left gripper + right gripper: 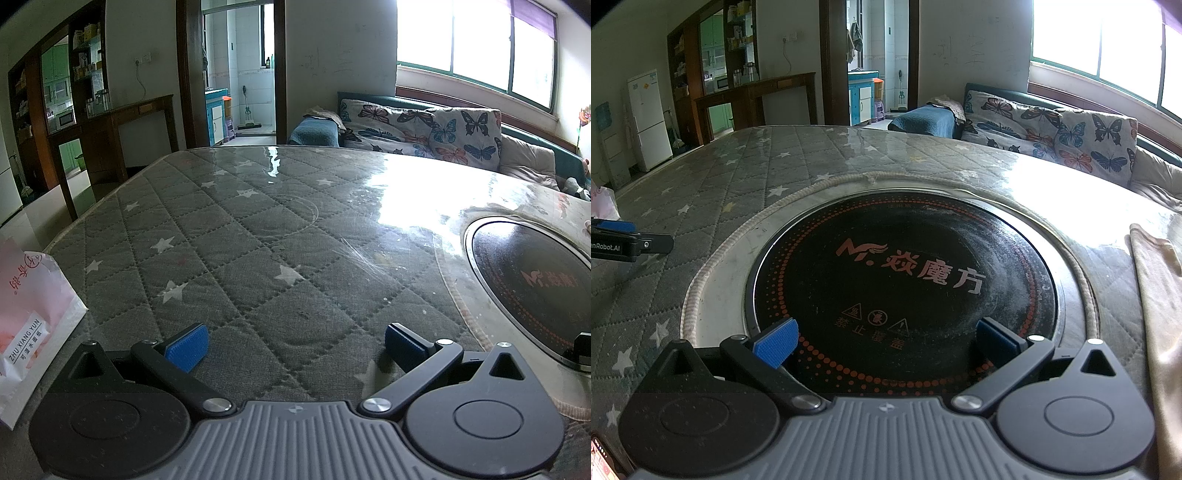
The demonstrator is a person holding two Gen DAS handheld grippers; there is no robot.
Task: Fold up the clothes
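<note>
Right wrist view: both grippers wait empty above the grey star-quilted tabletop [713,177], the garment off to one side.

The right gripper [886,341] hangs over the round black induction hob [905,273], jaws apart; the left gripper [295,345] likewise has its jaws spread on nothing. The beige cloth garment [1156,295] lies at the right edge, probably the first reach since folding has not begun.
</note>
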